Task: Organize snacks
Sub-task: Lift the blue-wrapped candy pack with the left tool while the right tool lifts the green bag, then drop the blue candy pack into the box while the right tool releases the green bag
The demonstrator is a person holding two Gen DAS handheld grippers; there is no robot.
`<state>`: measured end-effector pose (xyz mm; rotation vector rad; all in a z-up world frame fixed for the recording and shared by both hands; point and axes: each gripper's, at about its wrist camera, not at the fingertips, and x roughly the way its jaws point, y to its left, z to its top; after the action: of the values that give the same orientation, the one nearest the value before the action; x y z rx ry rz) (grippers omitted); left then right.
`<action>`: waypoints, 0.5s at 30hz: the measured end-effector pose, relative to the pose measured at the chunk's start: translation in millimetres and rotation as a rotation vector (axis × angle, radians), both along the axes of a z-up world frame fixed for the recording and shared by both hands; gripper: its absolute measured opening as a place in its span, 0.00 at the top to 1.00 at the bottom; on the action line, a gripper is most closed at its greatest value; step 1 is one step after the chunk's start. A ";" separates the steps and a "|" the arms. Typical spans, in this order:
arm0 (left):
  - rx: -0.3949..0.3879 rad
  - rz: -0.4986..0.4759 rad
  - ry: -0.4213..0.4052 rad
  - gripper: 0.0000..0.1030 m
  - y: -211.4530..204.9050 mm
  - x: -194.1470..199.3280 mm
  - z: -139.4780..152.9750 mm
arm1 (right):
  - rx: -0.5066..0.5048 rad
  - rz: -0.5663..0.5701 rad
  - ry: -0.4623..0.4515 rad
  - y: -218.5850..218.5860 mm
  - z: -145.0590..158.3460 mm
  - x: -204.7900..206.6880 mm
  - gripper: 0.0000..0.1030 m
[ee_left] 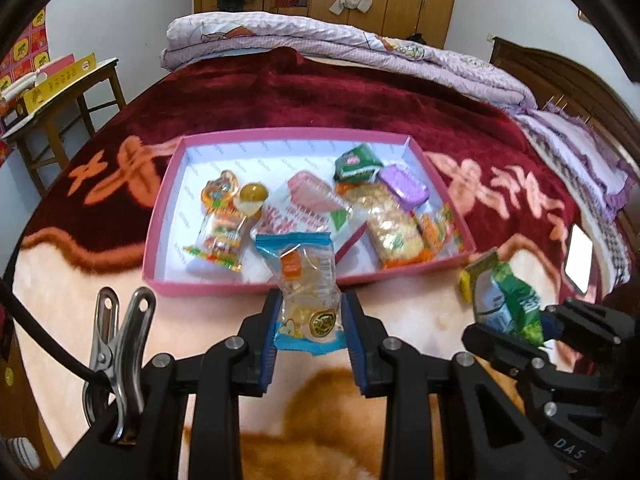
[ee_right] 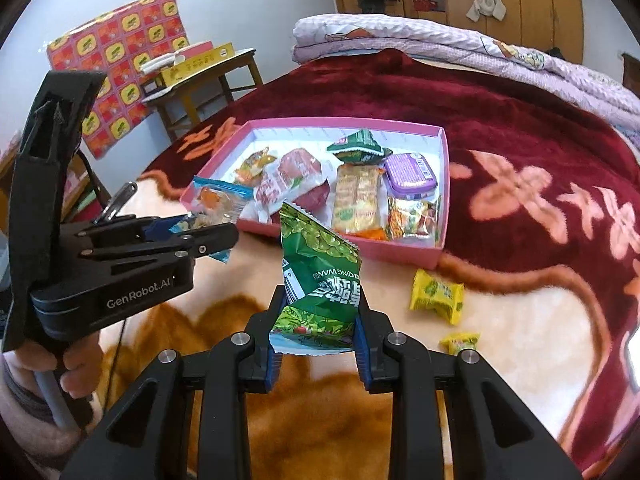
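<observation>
My left gripper [ee_left: 310, 312] is shut on a clear snack pack with blue ends [ee_left: 306, 284] and holds it upright just before the pink tray's [ee_left: 160, 216] near wall. It shows at the left of the right wrist view [ee_right: 208, 236]. My right gripper [ee_right: 318, 316] is shut on a green snack bag [ee_right: 318, 276], held above the blanket in front of the tray [ee_right: 444, 184]; the bag also shows in the left wrist view [ee_left: 504, 300]. The tray holds several snacks. Two yellow candies [ee_right: 438, 296] [ee_right: 460, 342] lie on the blanket to my right.
The tray sits on a bed with a dark red and cream blanket [ee_left: 360, 92]. Folded lilac quilts [ee_left: 320, 40] lie at the far side. A wooden table with boxes [ee_left: 60, 92] stands to the left. A phone [ee_left: 578, 258] lies at the right.
</observation>
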<state>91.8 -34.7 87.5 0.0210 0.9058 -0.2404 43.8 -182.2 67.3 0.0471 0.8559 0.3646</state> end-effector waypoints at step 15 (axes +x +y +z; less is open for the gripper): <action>0.059 -0.003 -0.083 0.70 2.8 26.7 27.9 | 0.012 -0.011 -0.020 2.8 19.9 42.9 0.71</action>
<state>118.5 -31.8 115.4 0.0861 0.8306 -0.2145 86.7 -179.4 87.2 0.0597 0.8339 0.3590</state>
